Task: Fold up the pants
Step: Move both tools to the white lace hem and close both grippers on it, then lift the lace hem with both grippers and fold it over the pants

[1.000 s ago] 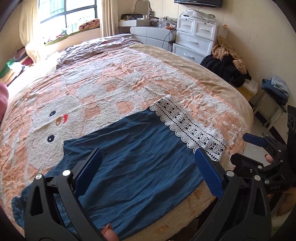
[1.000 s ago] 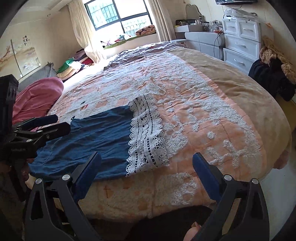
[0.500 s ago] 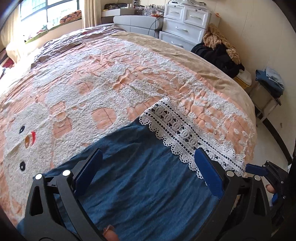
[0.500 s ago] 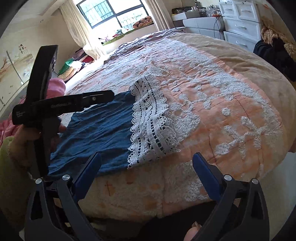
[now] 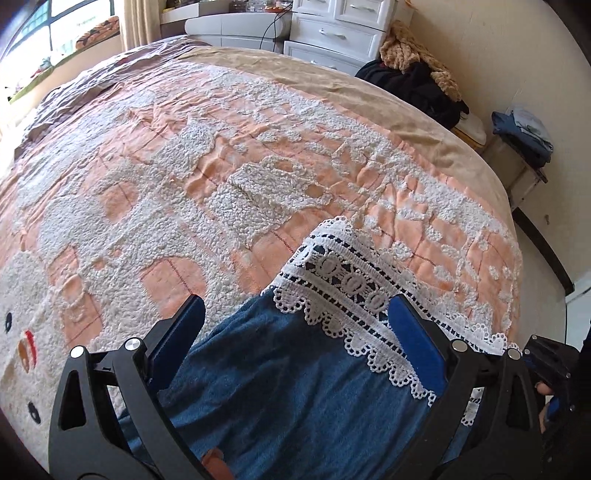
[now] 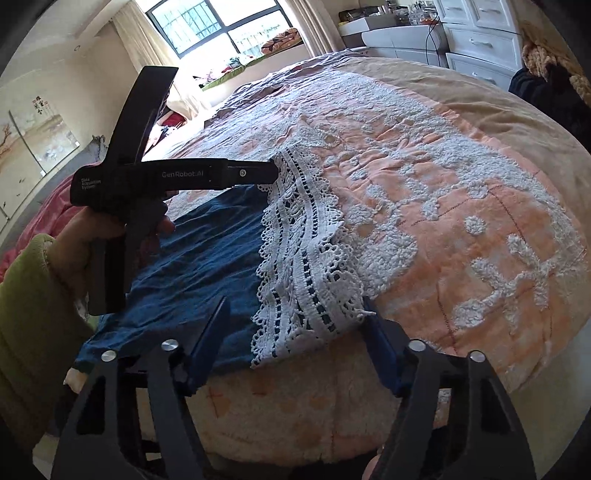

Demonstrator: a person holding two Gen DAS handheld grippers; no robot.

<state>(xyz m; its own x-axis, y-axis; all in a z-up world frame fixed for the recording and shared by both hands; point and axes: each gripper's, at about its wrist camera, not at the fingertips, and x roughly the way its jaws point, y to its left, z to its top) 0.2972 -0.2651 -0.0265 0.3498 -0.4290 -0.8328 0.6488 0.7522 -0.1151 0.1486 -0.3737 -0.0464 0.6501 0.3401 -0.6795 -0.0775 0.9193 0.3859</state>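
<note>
Blue denim pants [image 5: 280, 384] with a white lace hem [image 5: 347, 295] lie flat on the bed near its front edge; they also show in the right wrist view [image 6: 199, 258], lace hem [image 6: 306, 266]. My left gripper [image 5: 295, 336] is open, low over the pants, its jaws astride the far corner of the lace hem. In the right wrist view the left gripper's tip [image 6: 258, 171] reaches that far lace corner. My right gripper [image 6: 295, 332] is open, its jaws astride the near corner of the lace hem at the bed's edge.
The bed carries an orange and white fleecy blanket [image 5: 258, 155]. White drawers [image 5: 332, 29] and a pile of dark clothes [image 5: 417, 85] stand beyond the bed's right side. A stool with folded clothes [image 5: 524, 129] stands at right. A pink pillow [image 6: 48, 218] lies at left.
Both grippers have moved forward and down toward the lace hem. The left one now straddles its far corner, the right one its near corner. Both stay open.
</note>
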